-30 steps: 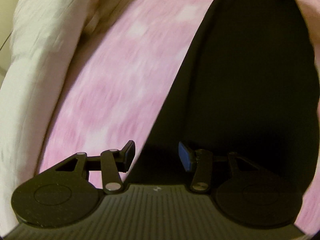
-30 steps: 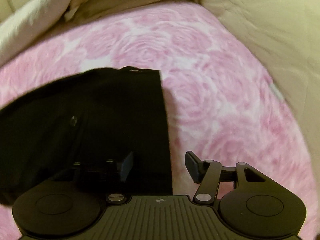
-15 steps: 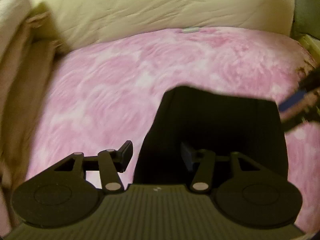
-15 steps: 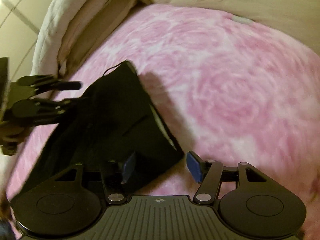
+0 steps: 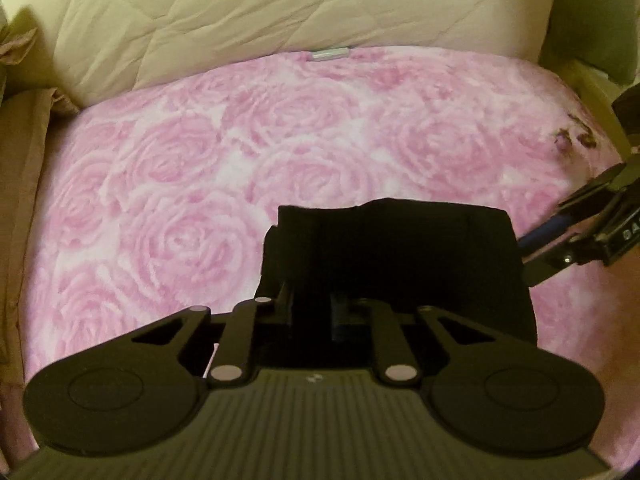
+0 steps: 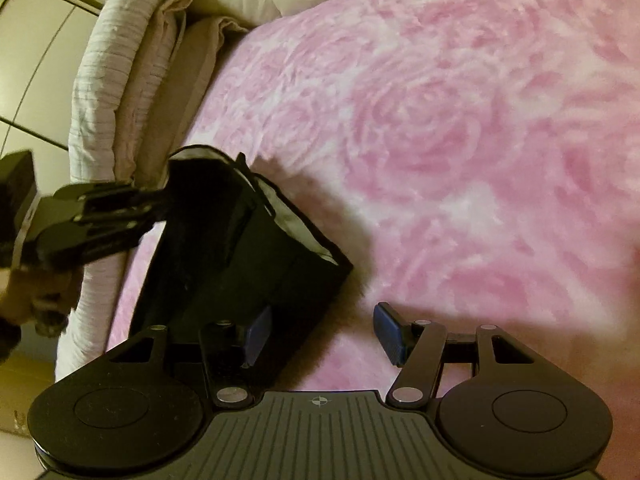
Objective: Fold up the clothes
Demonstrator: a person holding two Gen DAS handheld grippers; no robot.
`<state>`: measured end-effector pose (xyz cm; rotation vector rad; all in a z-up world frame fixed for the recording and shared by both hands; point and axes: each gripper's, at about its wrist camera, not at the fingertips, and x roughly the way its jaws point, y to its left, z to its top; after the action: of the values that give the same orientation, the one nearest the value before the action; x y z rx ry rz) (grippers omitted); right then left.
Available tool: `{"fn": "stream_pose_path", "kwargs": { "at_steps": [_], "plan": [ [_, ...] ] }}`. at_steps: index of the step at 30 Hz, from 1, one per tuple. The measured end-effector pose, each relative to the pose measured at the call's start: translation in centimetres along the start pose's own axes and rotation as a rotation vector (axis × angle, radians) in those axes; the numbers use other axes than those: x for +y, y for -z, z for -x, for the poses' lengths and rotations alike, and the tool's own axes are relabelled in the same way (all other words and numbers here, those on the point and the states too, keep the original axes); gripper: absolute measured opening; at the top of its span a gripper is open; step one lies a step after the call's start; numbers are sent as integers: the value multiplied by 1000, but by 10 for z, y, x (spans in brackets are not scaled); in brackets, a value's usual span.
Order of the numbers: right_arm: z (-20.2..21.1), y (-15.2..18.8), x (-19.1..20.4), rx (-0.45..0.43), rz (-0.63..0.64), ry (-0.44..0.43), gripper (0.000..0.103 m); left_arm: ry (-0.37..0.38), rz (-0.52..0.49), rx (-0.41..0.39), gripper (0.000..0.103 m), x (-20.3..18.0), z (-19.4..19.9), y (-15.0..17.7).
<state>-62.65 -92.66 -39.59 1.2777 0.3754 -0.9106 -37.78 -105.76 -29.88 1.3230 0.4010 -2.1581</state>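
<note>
We've got the black garment [image 5: 392, 256] already folded down to a small rectangle on the pink blanket [image 5: 192, 184]; each gripper sits at one end, prob to take both ends for the next fold. Left gripper [image 5: 312, 314]: jaws closing, nearly shut, near edge of cloth between them. Right gripper [image 6: 320, 334]: jaws wide, released; garment corner reaches in by its left pad, blanket under the rest.

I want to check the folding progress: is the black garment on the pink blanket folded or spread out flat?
Folded. The black garment forms a compact block with stacked layers showing along its edge.
</note>
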Motion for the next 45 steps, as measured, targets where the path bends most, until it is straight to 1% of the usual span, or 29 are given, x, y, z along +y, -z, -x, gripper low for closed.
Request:
{"fn": "stream_pose_path", "kwargs": {
  "at_steps": [2,4,9,11,13,17,18,20,21,22,24,26,27,29,31,33,35,38,41,45],
  "plan": [
    [-5,-2,1,-5,-1,-12,61,-15,20,-15,12,8,3,0],
    [-8,-3,1,-10,-4,-18,61,-35,42,-3,12,15,-5,-4],
    [-15,-5,6,-14,-12,-10,61,-101,53,108,15,10,-53,-8],
    [-18,-6,8,-15,-17,5,61,-138,41,109,17,4,-57,-8],
    [-19,-6,10,-20,-17,33,61,-175,45,101,24,1,-50,-6],
    [-15,-3,16,-42,25,121,61,-243,75,86,27,5,-14,8],
    [-13,-1,19,-49,46,157,61,-256,93,80,27,4,0,18],
    [-6,3,25,-61,43,202,61,-280,128,65,28,4,28,37],
    [-3,5,29,-67,47,223,61,-297,149,59,29,-1,45,52],
    [1,9,35,-78,71,245,61,-311,170,56,32,-6,59,67],
    [6,17,50,-97,122,272,61,-347,215,63,36,-20,91,107],
    [10,28,65,-110,175,288,61,-393,249,84,38,-36,123,156],
    [10,35,74,-106,202,288,61,-417,262,101,39,-45,137,179],
    [5,54,97,-89,271,285,61,-458,287,155,42,-68,166,237],
    [-4,79,123,-58,358,272,61,-491,303,234,46,-97,191,302],
    [-14,110,151,-25,436,254,61,-509,327,311,46,-126,214,368],
    [-25,145,178,9,492,243,61,-520,353,355,46,-154,234,426],
    [-37,205,218,41,569,250,61,-560,378,393,46,-188,265,508],
    [-49,274,259,86,634,255,61,-608,376,400,46,-208,298,578],
    [-67,370,312,157,769,238,61,-681,411,380,47,-207,340,657]
  ]
}}
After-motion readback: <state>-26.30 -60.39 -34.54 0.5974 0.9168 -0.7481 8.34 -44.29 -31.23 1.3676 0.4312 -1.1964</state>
